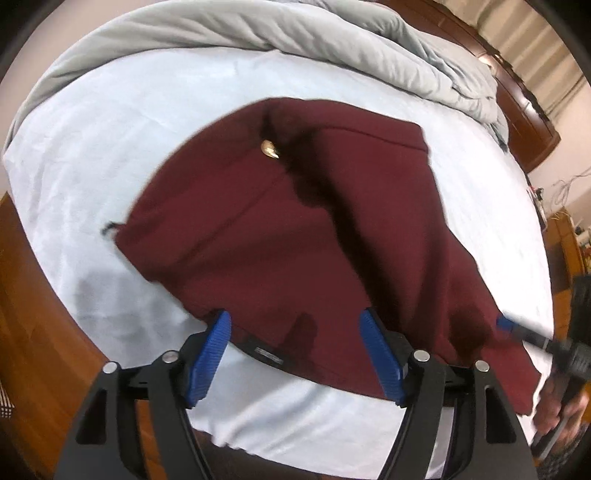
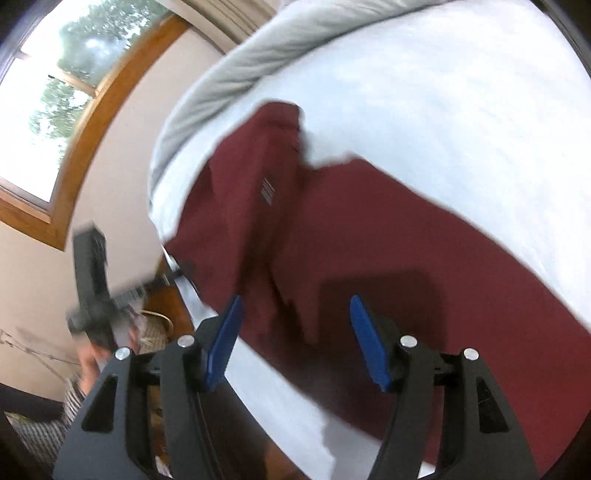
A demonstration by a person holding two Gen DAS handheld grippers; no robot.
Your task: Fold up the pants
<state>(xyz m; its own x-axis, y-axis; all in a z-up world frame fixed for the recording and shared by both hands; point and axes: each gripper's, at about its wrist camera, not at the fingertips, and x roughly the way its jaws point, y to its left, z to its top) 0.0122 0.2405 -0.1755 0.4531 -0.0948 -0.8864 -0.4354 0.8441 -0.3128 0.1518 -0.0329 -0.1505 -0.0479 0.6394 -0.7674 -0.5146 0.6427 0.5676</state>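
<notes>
Dark red pants (image 1: 295,229) lie spread on the white bed sheet (image 1: 92,147), with a metal button (image 1: 269,148) near the waist and a dark fold running down the middle. My left gripper (image 1: 295,321) is open and empty, hovering over the pants' near edge. The right gripper shows at the right edge of the left wrist view (image 1: 517,328), blurred. In the right wrist view my right gripper (image 2: 295,306) is open and empty above the pants (image 2: 369,240), which lie on the sheet (image 2: 443,92). The view is blurred.
A grey duvet (image 1: 258,26) is bunched along the far side of the bed. A wooden headboard (image 1: 517,92) stands at the far right. Wooden floor (image 1: 29,314) lies left of the bed. A window (image 2: 55,92) and wall are at the left in the right wrist view.
</notes>
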